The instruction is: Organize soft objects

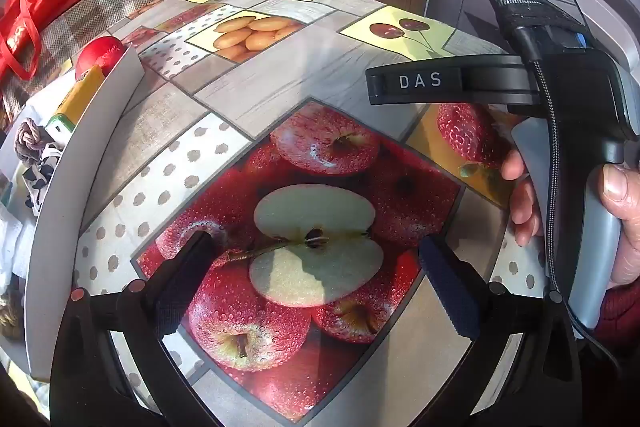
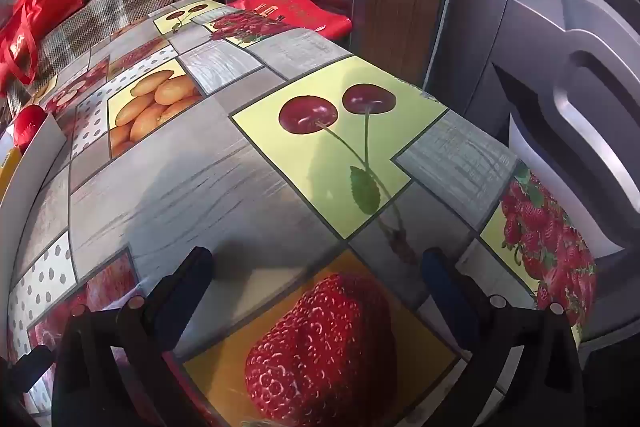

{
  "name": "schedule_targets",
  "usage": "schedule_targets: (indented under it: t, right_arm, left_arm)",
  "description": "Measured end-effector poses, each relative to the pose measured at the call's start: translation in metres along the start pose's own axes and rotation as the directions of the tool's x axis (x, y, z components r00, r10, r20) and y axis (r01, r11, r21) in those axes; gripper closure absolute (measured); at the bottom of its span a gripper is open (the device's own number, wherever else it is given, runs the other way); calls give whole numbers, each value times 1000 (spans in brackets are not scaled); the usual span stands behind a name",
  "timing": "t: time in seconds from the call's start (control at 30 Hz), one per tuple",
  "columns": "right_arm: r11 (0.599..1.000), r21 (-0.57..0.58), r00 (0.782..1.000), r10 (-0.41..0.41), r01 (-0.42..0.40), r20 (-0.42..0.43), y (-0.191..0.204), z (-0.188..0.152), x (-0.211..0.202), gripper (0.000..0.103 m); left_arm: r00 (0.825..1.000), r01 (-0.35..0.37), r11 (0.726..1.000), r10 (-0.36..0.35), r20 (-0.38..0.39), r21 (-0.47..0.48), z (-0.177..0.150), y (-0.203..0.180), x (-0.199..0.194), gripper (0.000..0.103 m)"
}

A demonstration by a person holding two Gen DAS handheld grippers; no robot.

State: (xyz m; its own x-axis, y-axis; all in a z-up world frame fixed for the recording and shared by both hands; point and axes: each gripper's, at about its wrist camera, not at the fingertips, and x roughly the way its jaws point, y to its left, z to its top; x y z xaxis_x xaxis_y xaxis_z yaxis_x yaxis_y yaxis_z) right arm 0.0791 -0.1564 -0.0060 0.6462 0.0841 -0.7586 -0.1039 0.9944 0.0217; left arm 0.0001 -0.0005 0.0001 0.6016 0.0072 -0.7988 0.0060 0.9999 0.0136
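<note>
Both tongs hang spread and empty over the desk's glossy fruit-print oilcloth (image 1: 256,95) — the left tongs (image 1: 316,259) above printed apples, the right tongs (image 2: 318,265) above a printed strawberry. At far left, a white cardboard box (image 1: 60,195) holds the soft things — a red plush ball (image 1: 100,53), a grey knotted rope (image 1: 28,141).

The left gripper (image 1: 312,251) has black fingers with knurled pads and silver screws. The right gripper (image 2: 318,265) has a grey handle, braided cable, "DAS" lettering; the person's sleeve (image 1: 620,311) is dark red.
</note>
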Motion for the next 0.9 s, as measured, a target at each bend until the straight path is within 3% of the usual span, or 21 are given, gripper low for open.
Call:
schedule_targets:
  t: [0.9]
  right_arm:
    - [1000, -13, 1000, -6, 6, 7, 7, 3, 1, 0]
  left_arm:
    - [1000, 4, 1000, -4, 2, -3, 0, 0, 0, 1]
